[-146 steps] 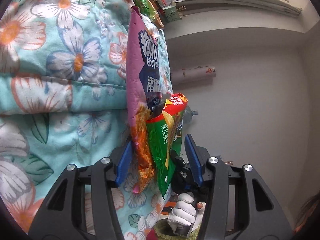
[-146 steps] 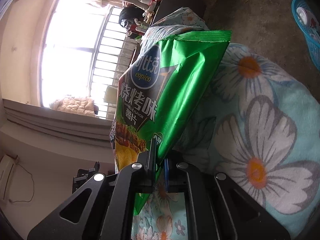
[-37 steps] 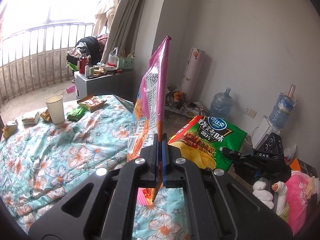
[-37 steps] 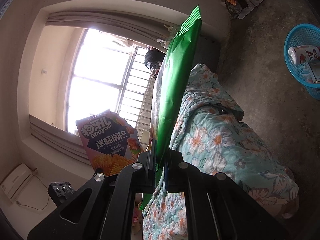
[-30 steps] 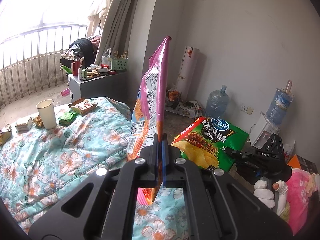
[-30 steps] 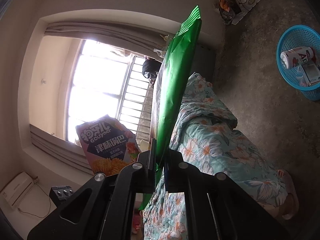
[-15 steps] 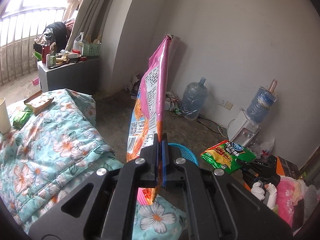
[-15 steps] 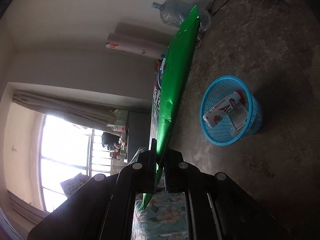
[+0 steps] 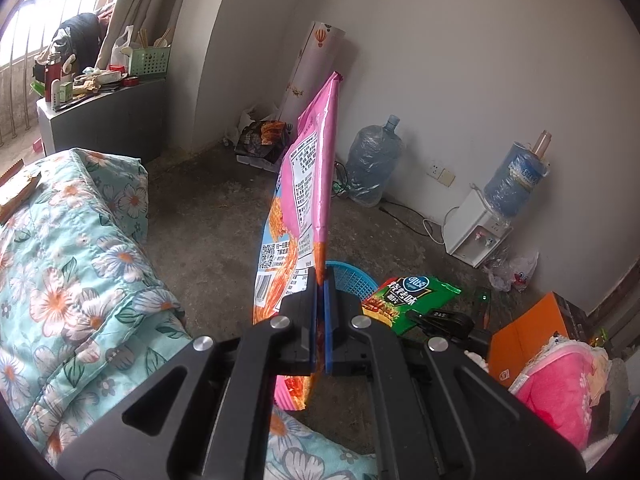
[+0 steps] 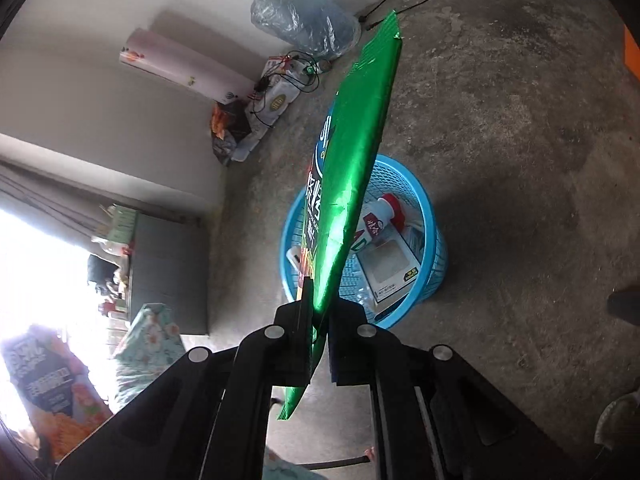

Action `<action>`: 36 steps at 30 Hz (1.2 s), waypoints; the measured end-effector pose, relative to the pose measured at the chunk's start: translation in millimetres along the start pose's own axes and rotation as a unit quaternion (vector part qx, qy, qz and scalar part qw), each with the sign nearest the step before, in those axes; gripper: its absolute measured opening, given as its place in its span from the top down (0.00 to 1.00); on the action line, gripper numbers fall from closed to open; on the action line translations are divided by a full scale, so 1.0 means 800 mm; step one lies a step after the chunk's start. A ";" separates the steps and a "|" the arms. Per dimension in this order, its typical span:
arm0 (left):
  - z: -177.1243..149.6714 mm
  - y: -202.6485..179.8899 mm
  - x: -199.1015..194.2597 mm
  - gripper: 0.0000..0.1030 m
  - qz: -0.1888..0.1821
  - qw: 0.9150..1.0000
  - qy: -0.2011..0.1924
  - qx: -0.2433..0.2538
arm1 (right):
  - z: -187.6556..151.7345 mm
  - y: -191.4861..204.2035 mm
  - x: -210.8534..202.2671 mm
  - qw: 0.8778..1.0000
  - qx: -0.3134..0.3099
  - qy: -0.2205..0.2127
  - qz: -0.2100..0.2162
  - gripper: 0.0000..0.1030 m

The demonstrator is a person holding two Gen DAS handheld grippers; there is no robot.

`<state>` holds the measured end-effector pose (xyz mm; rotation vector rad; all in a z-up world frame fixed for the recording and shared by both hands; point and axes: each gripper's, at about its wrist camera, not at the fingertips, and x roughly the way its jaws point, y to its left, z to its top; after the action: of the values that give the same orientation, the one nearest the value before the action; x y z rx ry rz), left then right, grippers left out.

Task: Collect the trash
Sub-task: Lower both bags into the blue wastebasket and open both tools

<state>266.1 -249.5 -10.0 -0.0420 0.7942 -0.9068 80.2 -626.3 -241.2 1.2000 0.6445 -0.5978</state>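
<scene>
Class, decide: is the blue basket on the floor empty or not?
Not empty. The basket already holds a white bottle with a red cap and a small box.

So the round blue plastic mesh basket [image 10: 434,240] sits on the bare concrete floor [image 10: 520,128], and everything goes from there. Inside it lie a white bottle with a red cap [image 10: 380,216] and a flat white box [image 10: 390,268]. The green foil chip bag [image 10: 352,168] hangs right over the basket. Behind the basket, against the wall, stands the big clear plastic water jug [image 9: 372,168]. Left of the basket is the bed with the floral quilt [image 9: 72,280]; the pink chip bag [image 9: 308,200] hangs between the two.
</scene>
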 end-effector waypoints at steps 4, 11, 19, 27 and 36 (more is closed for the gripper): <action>0.002 0.002 0.019 0.99 0.005 1.000 0.015 0.004 | 0.008 -0.013 0.094 0.996 -0.032 0.043 -0.070 0.72; 0.009 -0.014 0.060 0.99 -0.002 0.999 0.050 0.020 | 0.003 -0.069 0.093 0.994 0.013 0.030 -0.102 0.58; 0.013 -0.102 0.190 0.99 -0.015 0.983 0.148 0.107 | 0.012 -0.106 0.085 0.997 0.053 0.037 -0.037 0.56; -0.038 -0.174 0.379 0.48 0.003 0.961 0.239 0.136 | -0.004 -0.118 0.085 0.993 0.106 0.048 -0.006 0.56; -0.026 -0.133 0.360 0.41 -0.026 0.971 0.233 0.043 | -0.017 -0.138 0.092 0.990 0.131 0.057 0.005 0.56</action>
<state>282.5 -517.5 -159.7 0.2359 1.1915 -1.0165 48.7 -647.2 -369.0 1.4919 0.6699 -0.6219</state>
